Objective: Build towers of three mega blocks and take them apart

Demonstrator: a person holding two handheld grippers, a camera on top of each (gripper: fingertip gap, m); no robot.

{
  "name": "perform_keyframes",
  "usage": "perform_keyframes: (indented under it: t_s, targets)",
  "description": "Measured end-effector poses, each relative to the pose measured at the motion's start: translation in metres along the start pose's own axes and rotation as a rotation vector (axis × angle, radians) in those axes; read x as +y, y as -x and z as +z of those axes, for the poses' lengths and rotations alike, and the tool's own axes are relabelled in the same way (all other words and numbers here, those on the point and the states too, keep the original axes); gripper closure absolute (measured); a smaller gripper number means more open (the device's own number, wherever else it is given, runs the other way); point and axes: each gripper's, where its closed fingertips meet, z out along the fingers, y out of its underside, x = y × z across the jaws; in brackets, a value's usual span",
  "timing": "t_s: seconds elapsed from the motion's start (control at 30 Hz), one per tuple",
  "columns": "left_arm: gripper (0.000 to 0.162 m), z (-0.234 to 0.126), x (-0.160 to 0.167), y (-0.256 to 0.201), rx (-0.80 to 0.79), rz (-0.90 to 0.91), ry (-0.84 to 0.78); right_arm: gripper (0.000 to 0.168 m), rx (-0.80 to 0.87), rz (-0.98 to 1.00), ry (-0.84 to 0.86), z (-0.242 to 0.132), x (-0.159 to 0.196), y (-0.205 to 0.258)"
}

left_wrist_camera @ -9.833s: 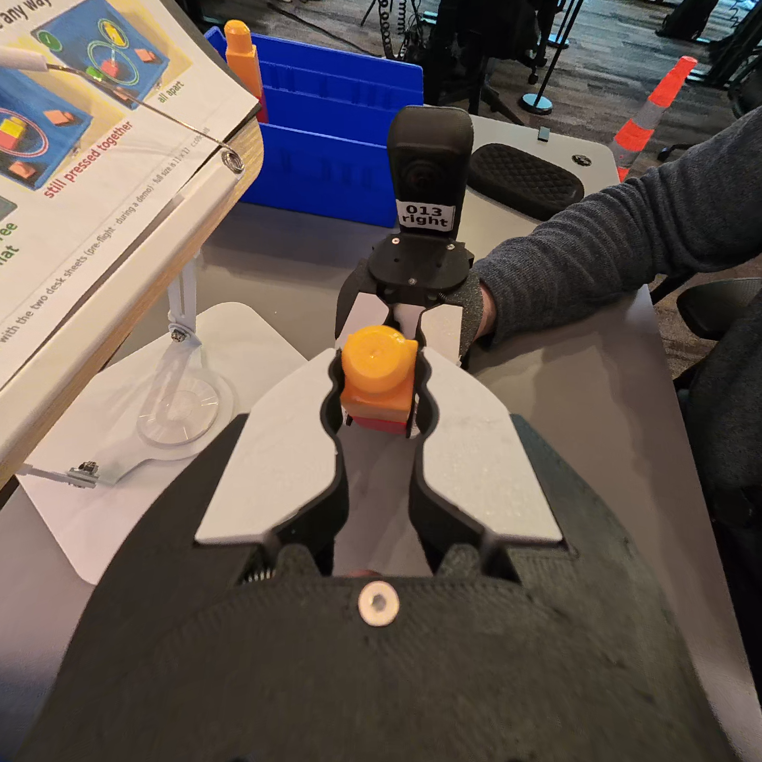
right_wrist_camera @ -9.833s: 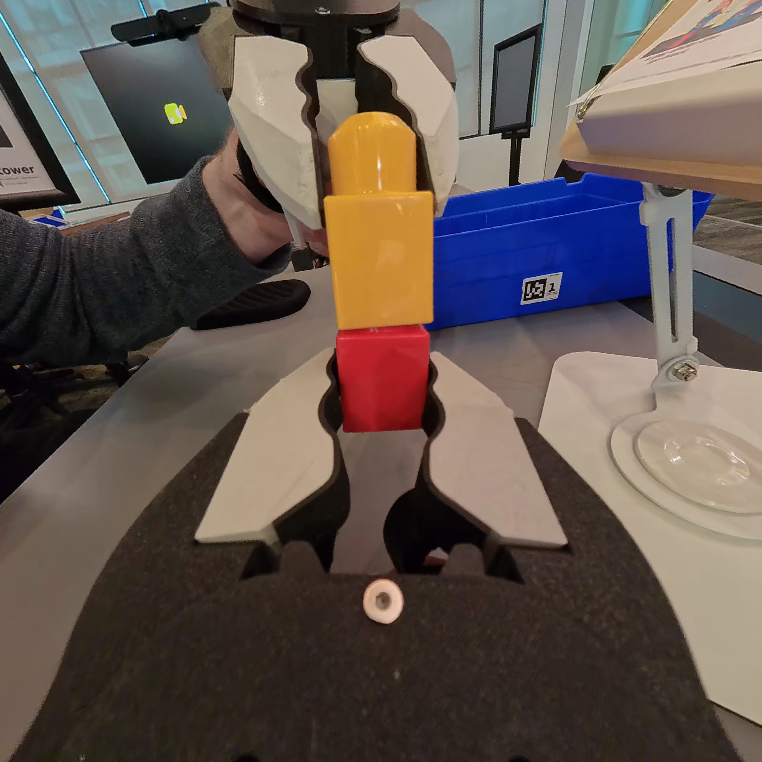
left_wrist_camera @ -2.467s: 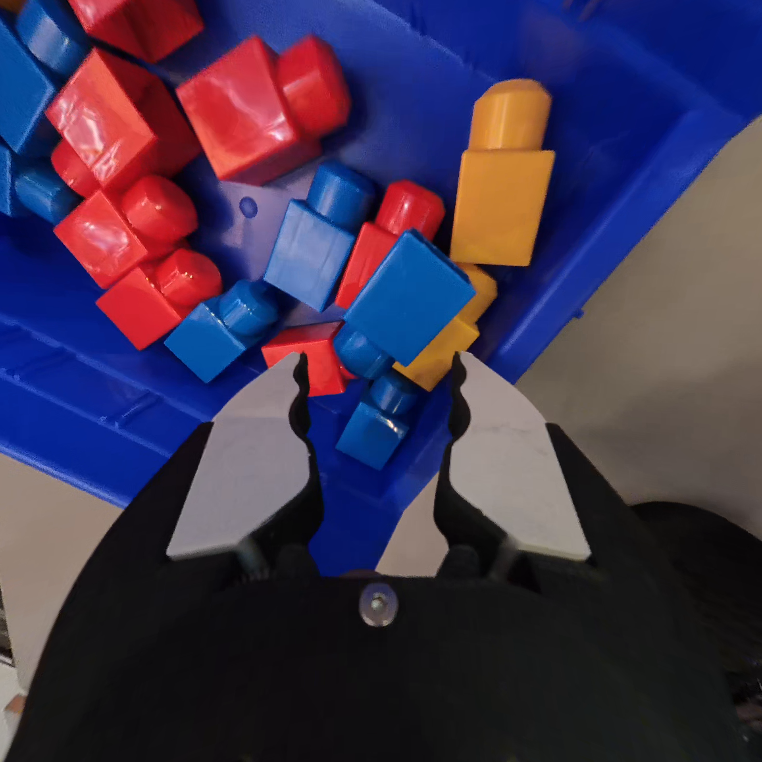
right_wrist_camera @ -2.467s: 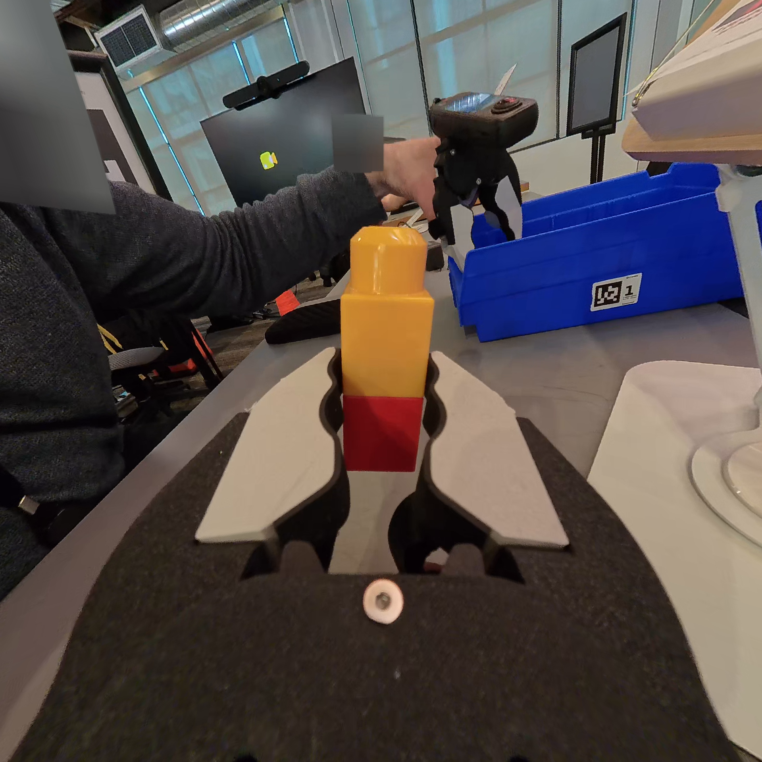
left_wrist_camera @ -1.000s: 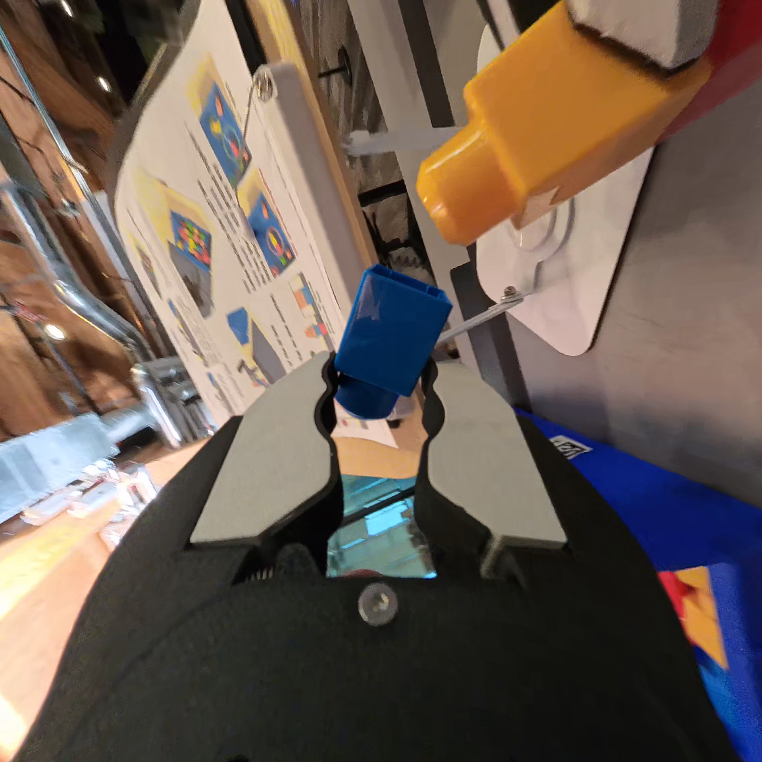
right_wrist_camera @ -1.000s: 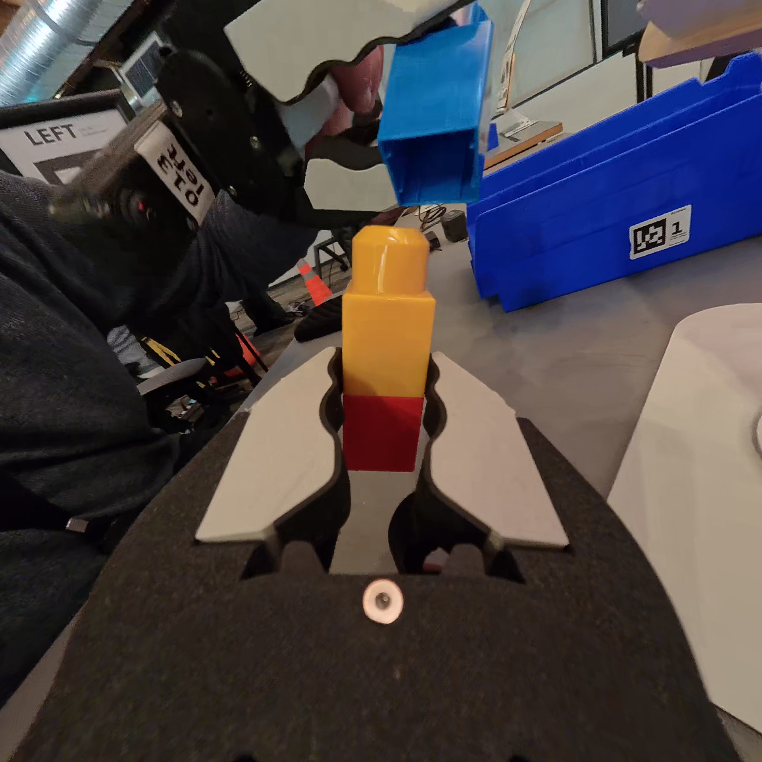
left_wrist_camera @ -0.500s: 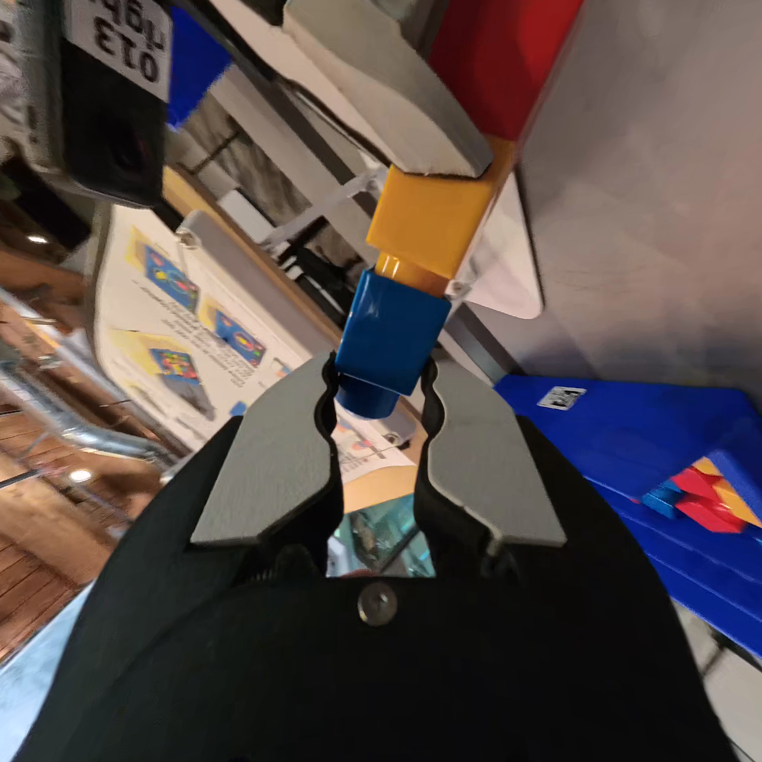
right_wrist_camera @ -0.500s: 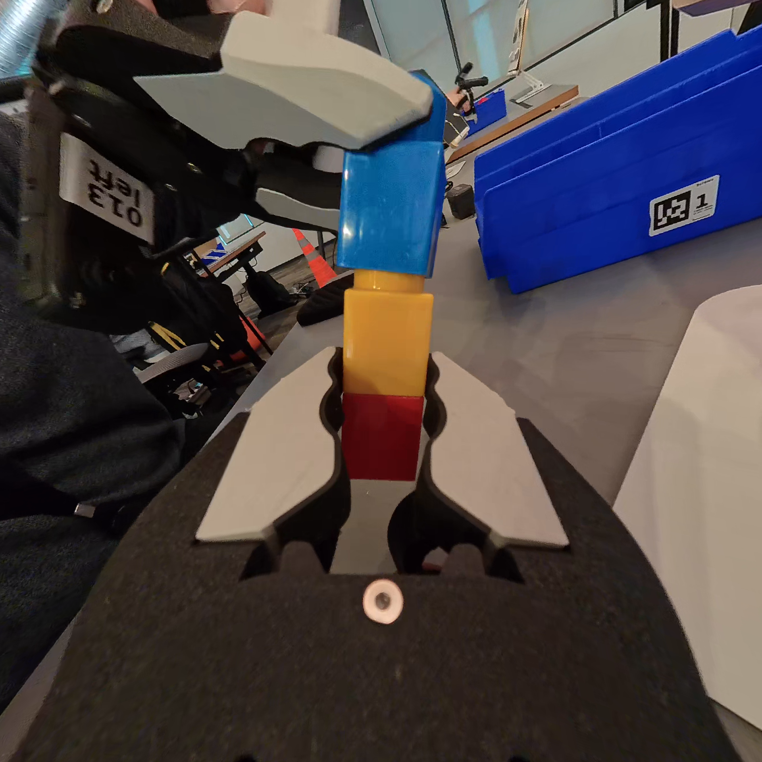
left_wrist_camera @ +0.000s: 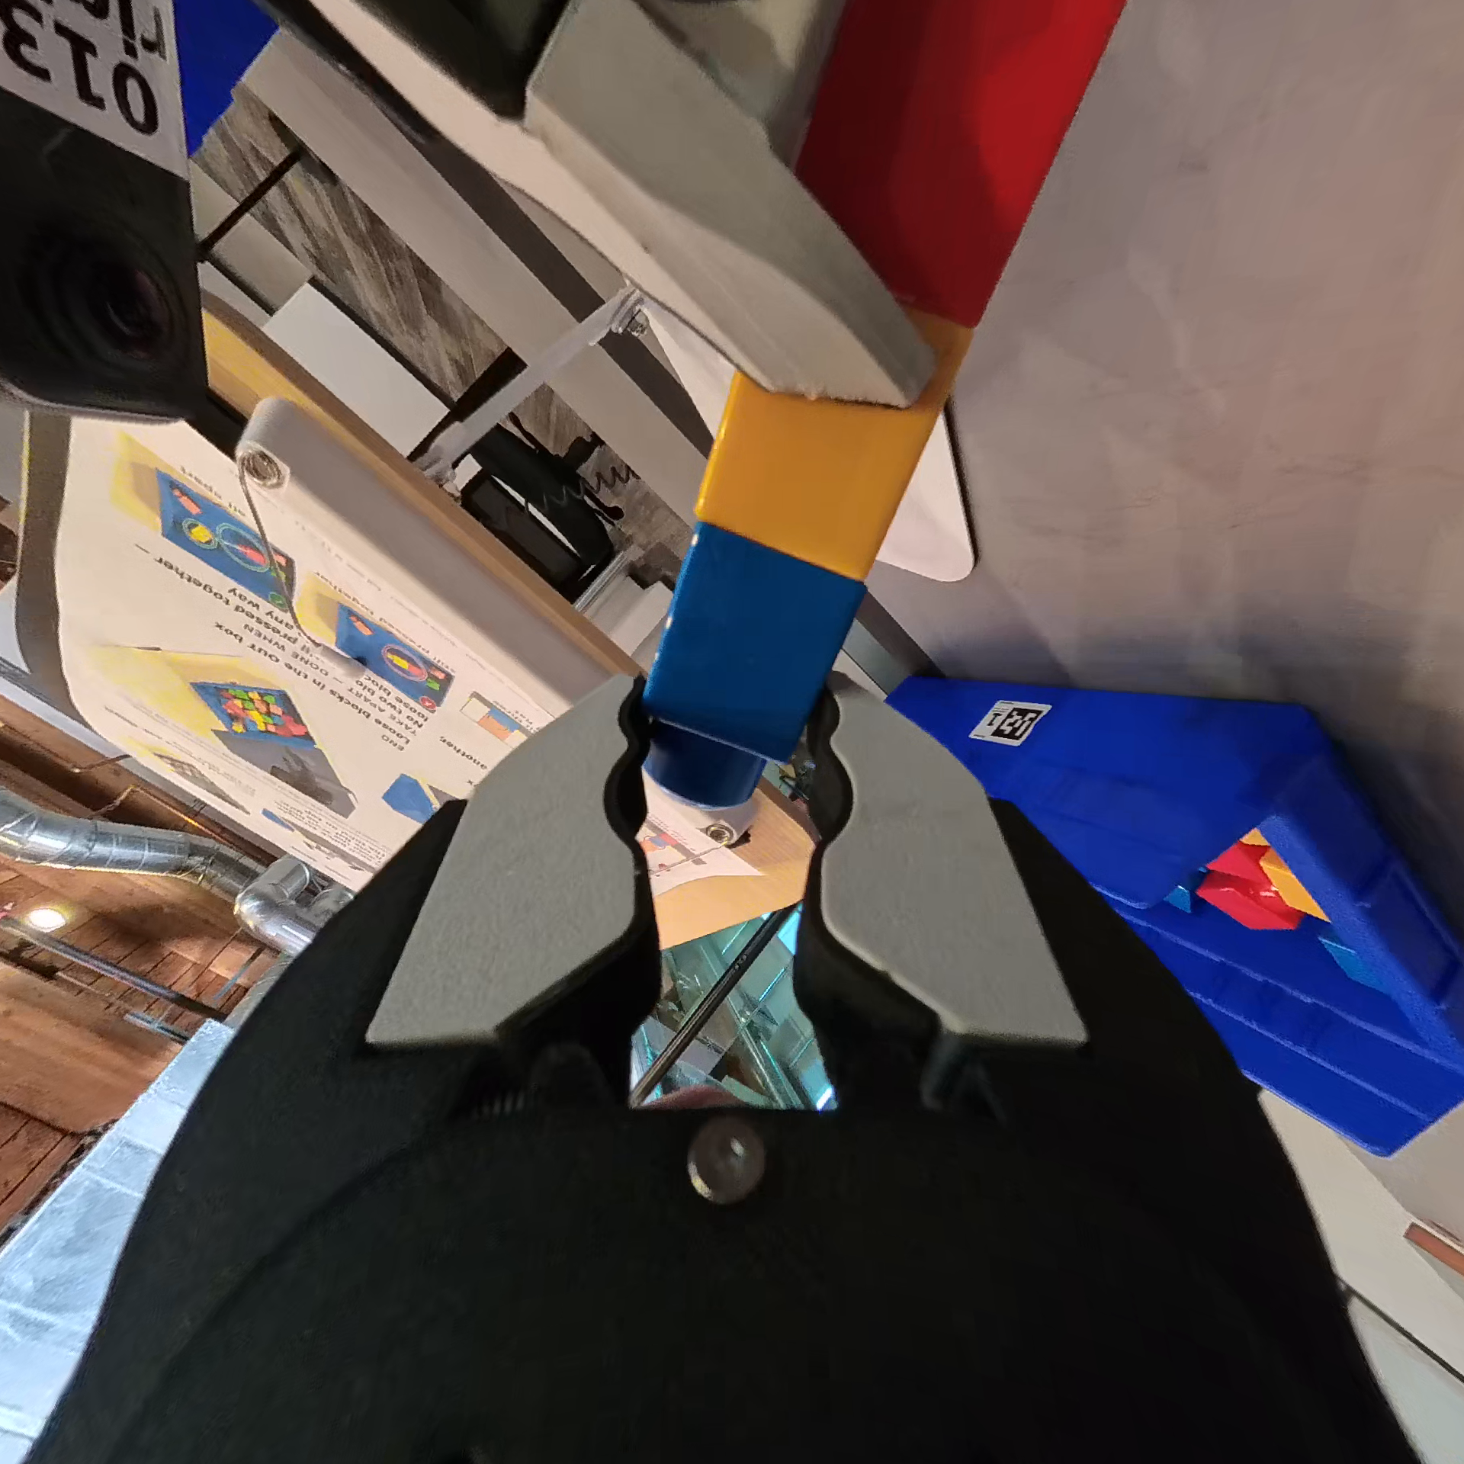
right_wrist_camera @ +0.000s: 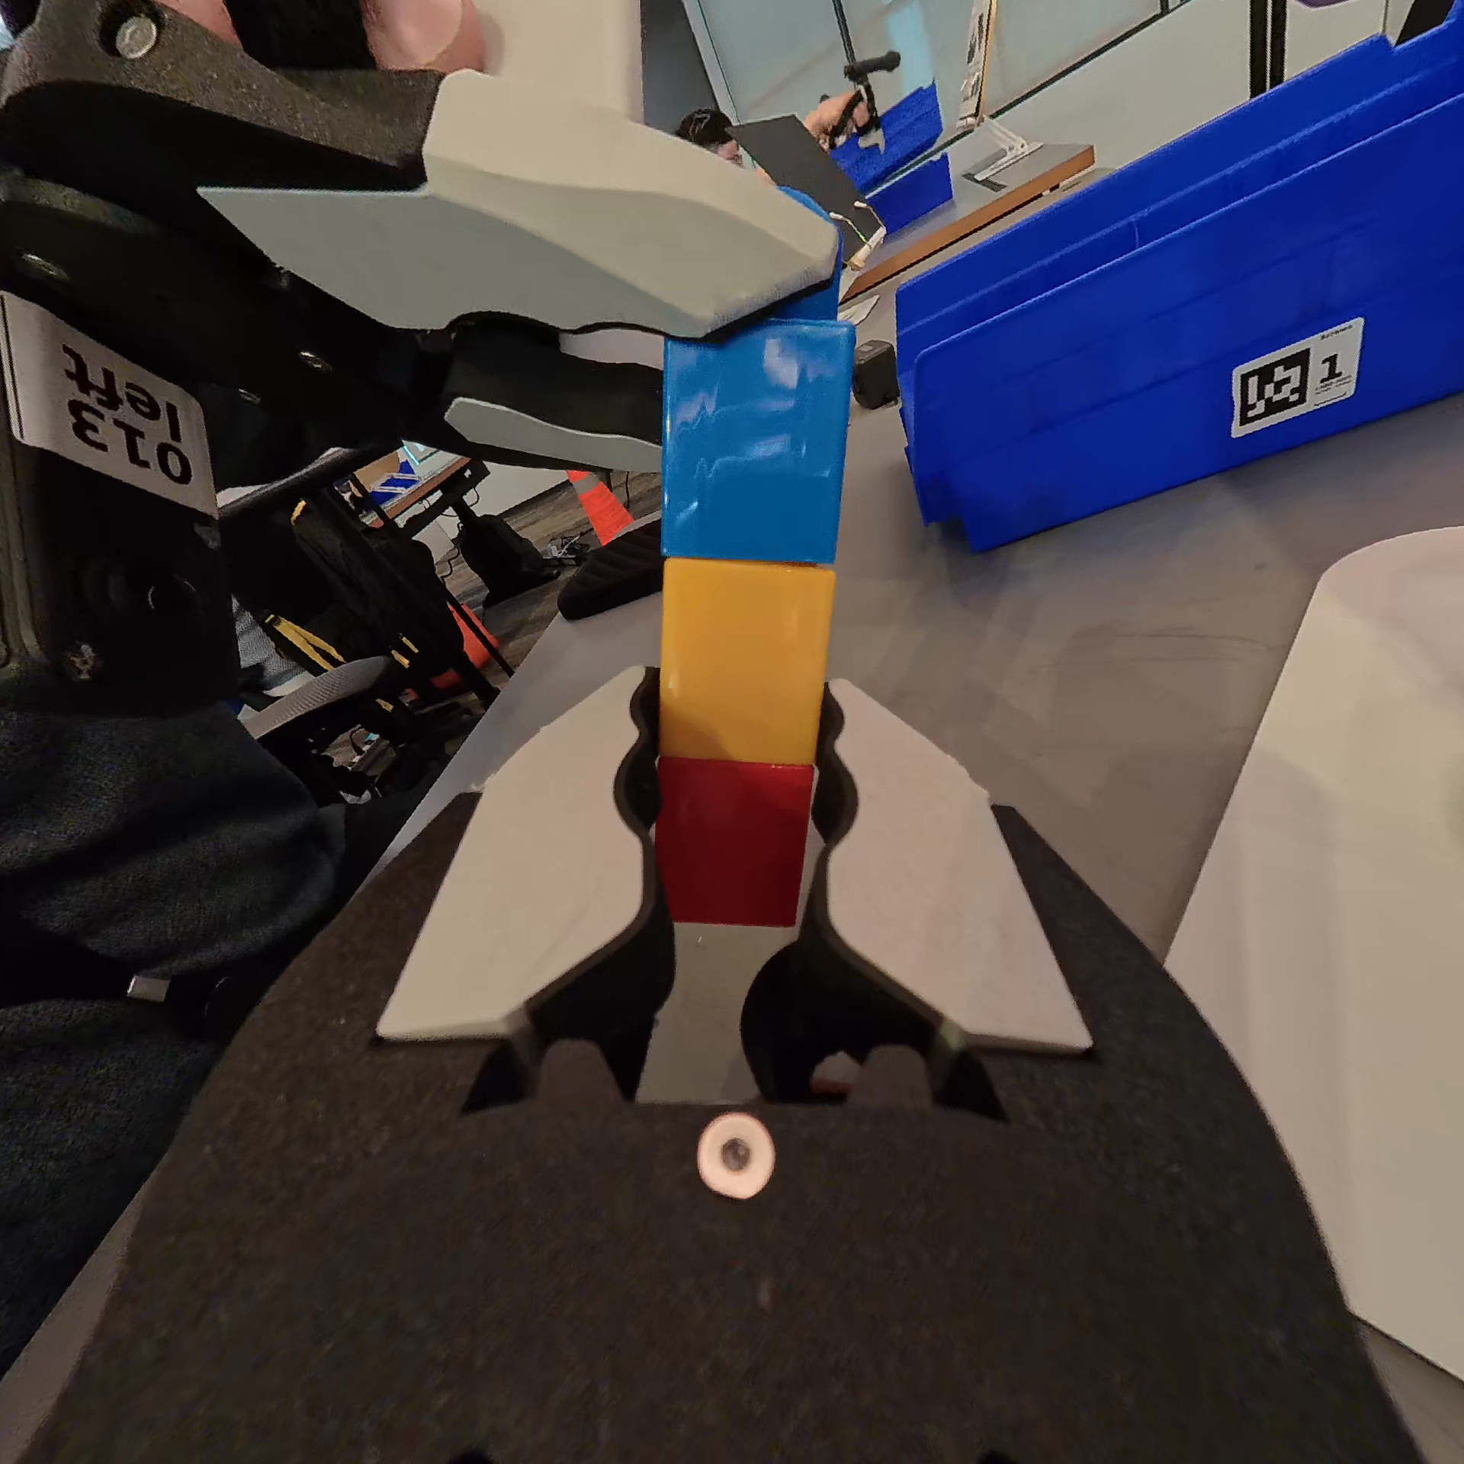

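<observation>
Red block [right_wrist_camera: 733, 840], yellow block [right_wrist_camera: 745, 657], blue block [right_wrist_camera: 752, 444] stacked flush above grey counter [right_wrist_camera: 1069, 634]; right tongs [right_wrist_camera: 733, 745] clamped on red and yellow, left tongs [left_wrist_camera: 725, 713] closed around blue block's stud end

three stacked blocks [right_wrist_camera: 749, 634], two grippers [right_wrist_camera: 733, 760], one blue bin [right_wrist_camera: 1172, 317]

Both views are bright and evenly lit, with only soft shadows on the grey worktop [right_wrist_camera: 1030, 673]. Glare streaks the blue block [right_wrist_camera: 752, 444] (its glossy face catches overhead light). Wide-angle distortion bends the edges; the left view's background is slightly blurred, including a ceiling lamp [left_wrist_camera: 45, 919].
</observation>
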Motion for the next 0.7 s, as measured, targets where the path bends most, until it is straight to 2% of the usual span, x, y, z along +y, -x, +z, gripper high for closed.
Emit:
perform_keyframes:
  t_s: [0.7]
  targets:
    - [0.123, -0.0016, 0.0001, -0.0007, 0.010, -0.050, -0.011, 0.133, 0.003, -0.012, -0.005, 0.0000, -0.0003, 0.0008]
